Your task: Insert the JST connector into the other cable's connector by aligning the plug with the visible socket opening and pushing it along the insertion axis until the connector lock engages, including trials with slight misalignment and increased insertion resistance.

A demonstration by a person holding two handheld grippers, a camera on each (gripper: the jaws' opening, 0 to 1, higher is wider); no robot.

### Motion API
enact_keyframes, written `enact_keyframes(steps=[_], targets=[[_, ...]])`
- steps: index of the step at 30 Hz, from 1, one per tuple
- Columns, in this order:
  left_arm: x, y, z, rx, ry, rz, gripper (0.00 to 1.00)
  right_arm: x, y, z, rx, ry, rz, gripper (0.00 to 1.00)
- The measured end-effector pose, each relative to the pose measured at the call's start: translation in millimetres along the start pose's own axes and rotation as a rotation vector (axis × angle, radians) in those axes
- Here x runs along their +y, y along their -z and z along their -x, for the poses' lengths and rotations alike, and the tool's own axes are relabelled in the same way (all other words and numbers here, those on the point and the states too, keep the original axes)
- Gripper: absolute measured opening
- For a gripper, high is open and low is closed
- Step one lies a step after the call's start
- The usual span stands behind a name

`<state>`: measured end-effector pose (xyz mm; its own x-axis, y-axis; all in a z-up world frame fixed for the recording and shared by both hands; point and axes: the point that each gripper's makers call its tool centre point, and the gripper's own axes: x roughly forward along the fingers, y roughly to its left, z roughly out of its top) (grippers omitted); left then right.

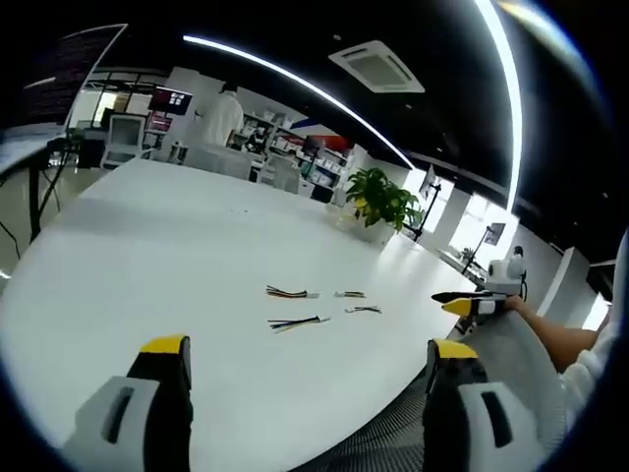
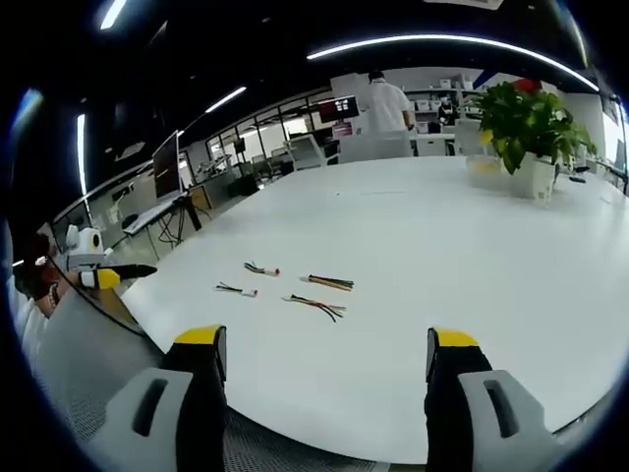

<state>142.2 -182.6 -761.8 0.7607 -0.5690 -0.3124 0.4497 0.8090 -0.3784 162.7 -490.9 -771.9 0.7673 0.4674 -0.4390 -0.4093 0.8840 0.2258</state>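
left tool (image 1: 307,359): jaws spread wide, released, nothing between them, held above the near edge of the white worktop (image 1: 177,256). right tool (image 2: 324,349): jaws likewise wide apart, released, grasping nothing, above the worktop's (image 2: 472,265) near edge.

task items, left gripper view: four short wire leads lie loose on the worktop, ahead of the tool at about 12 o'clock to 1 o'clock. a multicolour cable (image 1: 287,292) lies furthest left; a dark cable (image 1: 295,323) lies nearer the tool, below it; a small lead (image 1: 349,294) sits at the upper right of the group; another small lead (image 1: 363,310) lies just below that. all four lie apart from one another and none is mated. connector detail is too small to tell.

right gripper view: the same group lies ahead at about 11 o'clock: a small lead (image 2: 261,268), a second small lead (image 2: 237,289), the multicolour cable (image 2: 327,282) and the dark cable (image 2: 316,306).

the other tool enters each view at the edge, at 3 o'clock in the left gripper view (image 1: 470,301) and at 9 o'clock in the right gripper view (image 2: 110,276).

surroundings: potted plant (image 1: 381,202) at the worktop's far side; a person in white (image 1: 220,116) stands beyond it.
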Motion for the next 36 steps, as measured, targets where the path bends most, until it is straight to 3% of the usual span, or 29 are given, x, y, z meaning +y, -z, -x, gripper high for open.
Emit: enact_keyframes(steps=[7,10,23,36], targets=[[0.3,1.9,-1.0,0.014,-0.007,0.007,0.98,2.3,-2.0,-0.4,-0.012,-0.016,0.004,0.82],[0.3,3.4,-0.7,0.021,-0.009,-0.003,0.99,8.5,3.0,-2.6,0.024,-0.049,0.032,0.82],[7.1,-2.5,3.3,-0.022,-0.035,0.029,0.99,12.4,6.8,-3.1,0.043,-0.065,0.039,0.82],[-0.3,6.0,-1.4,0.039,0.001,-0.008,0.98,9.9,4.2,-1.5,0.02,-0.053,0.019,0.82]])
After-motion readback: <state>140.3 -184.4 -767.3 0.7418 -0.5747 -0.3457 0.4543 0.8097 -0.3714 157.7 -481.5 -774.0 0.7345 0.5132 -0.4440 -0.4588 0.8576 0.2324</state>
